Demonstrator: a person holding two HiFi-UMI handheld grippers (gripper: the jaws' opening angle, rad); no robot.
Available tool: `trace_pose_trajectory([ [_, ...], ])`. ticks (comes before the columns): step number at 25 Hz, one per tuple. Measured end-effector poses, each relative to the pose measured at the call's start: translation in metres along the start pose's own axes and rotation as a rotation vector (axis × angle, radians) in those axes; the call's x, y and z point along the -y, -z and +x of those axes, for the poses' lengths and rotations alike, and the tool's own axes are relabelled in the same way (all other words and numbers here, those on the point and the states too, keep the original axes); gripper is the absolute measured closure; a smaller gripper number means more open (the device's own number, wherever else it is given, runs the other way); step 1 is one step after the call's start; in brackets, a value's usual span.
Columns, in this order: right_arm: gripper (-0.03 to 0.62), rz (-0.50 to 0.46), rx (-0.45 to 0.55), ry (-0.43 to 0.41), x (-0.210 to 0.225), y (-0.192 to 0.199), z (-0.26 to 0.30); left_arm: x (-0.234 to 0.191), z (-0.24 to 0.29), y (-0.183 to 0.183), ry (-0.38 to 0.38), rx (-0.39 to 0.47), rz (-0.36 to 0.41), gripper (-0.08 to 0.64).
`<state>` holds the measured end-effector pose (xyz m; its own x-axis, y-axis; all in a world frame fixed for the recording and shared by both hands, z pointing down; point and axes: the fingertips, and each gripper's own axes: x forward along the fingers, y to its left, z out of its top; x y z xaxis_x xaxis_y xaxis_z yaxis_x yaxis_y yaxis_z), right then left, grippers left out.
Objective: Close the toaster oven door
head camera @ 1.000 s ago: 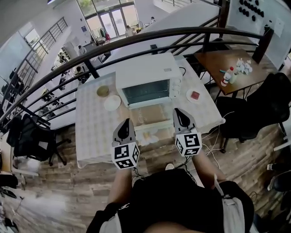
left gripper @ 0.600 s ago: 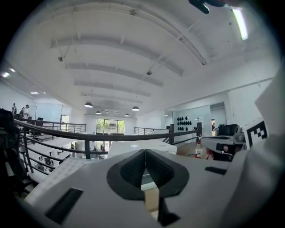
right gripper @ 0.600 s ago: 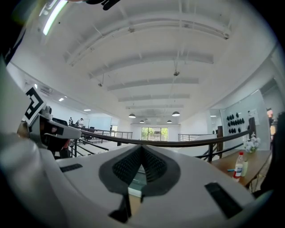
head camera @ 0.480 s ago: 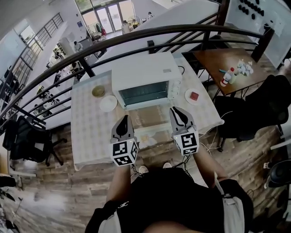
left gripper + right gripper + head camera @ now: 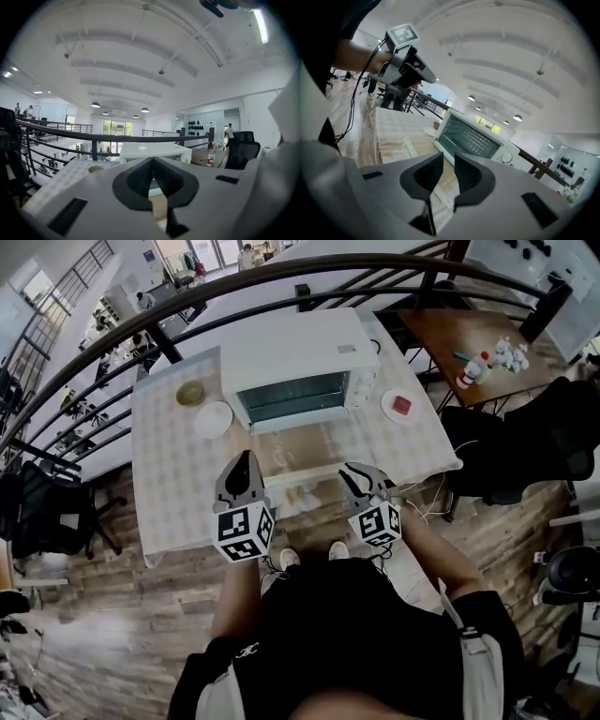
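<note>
The white toaster oven (image 5: pixel 298 354) stands at the back of the table, and its glass door (image 5: pixel 302 448) hangs open, lying flat toward me. In the head view my left gripper (image 5: pixel 244 463) sits just left of the door's front edge and my right gripper (image 5: pixel 352 474) just right of it. The left gripper (image 5: pixel 152 176) is shut, pads together, holding nothing, with the oven (image 5: pixel 151 151) straight ahead. The right gripper (image 5: pixel 449 169) has just been opening; its jaws stand apart with nothing between them, and the oven (image 5: pixel 474 137) and the door handle (image 5: pixel 408 148) lie beyond.
A white plate (image 5: pixel 214 418) and a small bowl (image 5: pixel 191 392) sit left of the oven; a plate with something red (image 5: pixel 401 406) is to its right. A black railing (image 5: pixel 281 277) runs behind the table (image 5: pixel 169 484). A wooden side table (image 5: pixel 473 334) and a black chair (image 5: pixel 525 451) stand at right.
The right gripper has dropped lower, nearer the door's front edge, and rolled. The left gripper has shifted a little toward the table's near edge. The door still lies open.
</note>
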<state>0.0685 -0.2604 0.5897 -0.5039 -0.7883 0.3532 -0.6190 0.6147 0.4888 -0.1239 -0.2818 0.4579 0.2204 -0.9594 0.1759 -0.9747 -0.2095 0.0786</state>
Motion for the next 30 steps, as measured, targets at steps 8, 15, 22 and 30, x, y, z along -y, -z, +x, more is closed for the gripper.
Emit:
trace_pose_trajectory([
  [8, 0.512, -0.155, -0.134, -0.106, -0.056, 0.048, 0.021, -0.009, -0.001, 0.011, -0.016, -0.031, -0.024, 0.548],
  [15, 0.521, -0.395, -0.339, -0.054, -0.076, 0.117, 0.056, -0.018, -0.005, 0.017, -0.044, -0.045, -0.019, 0.548],
  [22, 0.523, -0.541, -0.435, 0.001, -0.074, 0.151, 0.079, -0.030, -0.010, 0.014, -0.074, -0.043, -0.009, 0.548],
  [30, 0.529, -0.627, -0.481, -0.001, -0.078, 0.159, 0.082, -0.040, -0.009, 0.008, -0.084, -0.030, -0.003, 0.548],
])
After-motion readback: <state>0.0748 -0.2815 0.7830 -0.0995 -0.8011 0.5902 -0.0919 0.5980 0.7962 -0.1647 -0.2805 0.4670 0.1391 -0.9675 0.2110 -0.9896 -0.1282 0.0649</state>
